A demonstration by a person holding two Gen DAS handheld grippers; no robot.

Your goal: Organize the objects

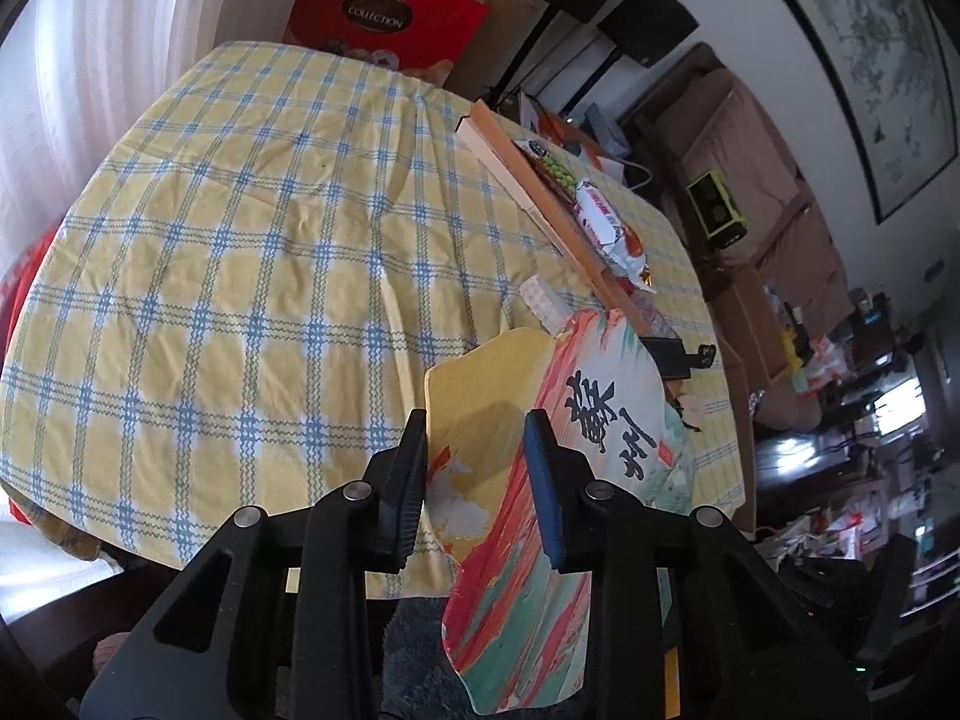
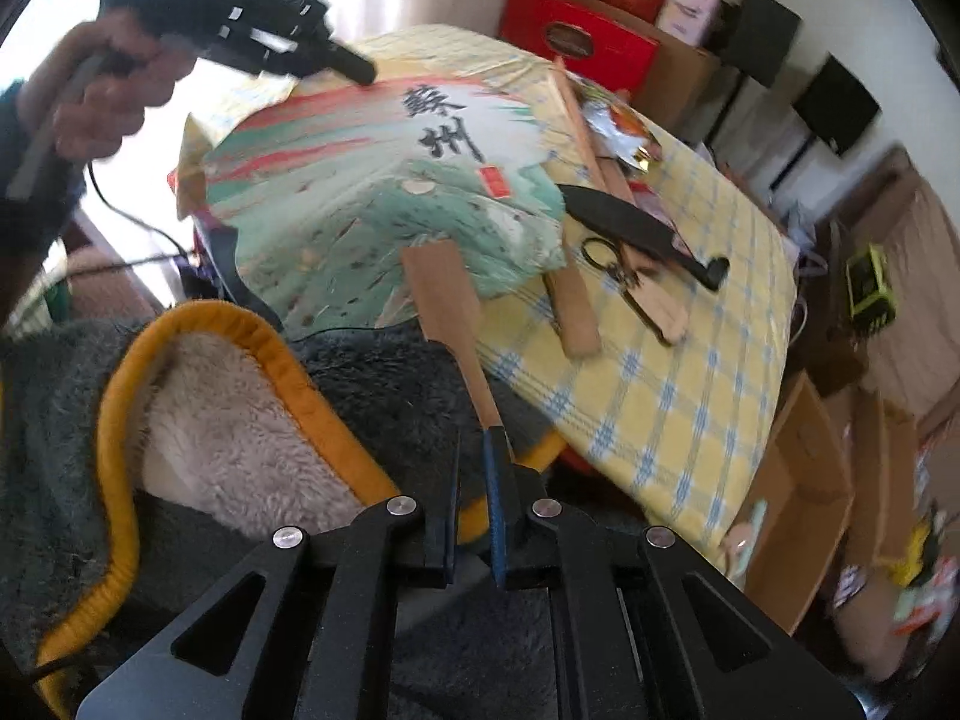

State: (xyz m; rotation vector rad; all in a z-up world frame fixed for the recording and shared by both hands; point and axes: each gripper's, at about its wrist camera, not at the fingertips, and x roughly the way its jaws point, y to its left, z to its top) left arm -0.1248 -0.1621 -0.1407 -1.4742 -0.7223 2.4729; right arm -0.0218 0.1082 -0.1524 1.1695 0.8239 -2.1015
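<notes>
Table (image 1: 252,252): covered by yellow-and-blue checked cloth (image 2: 708,384). On it: long wooden tray (image 1: 540,186) holding snack packets (image 1: 606,222); scissors (image 2: 624,276); black sheath-like item (image 2: 636,234); wooden sticks (image 2: 576,312); blister pack (image 1: 543,300).

The red box (image 1: 384,6) past the counter's far edge reads "COLLECTION"; the fan (image 1: 606,414) bears two black brush characters, 蘇州.

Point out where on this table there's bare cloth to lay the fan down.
The checked tablecloth is bare across the stretch left of the orange box. It is crowded beside that box, where snack packets pile up, and near the scissors and black tool.
</notes>
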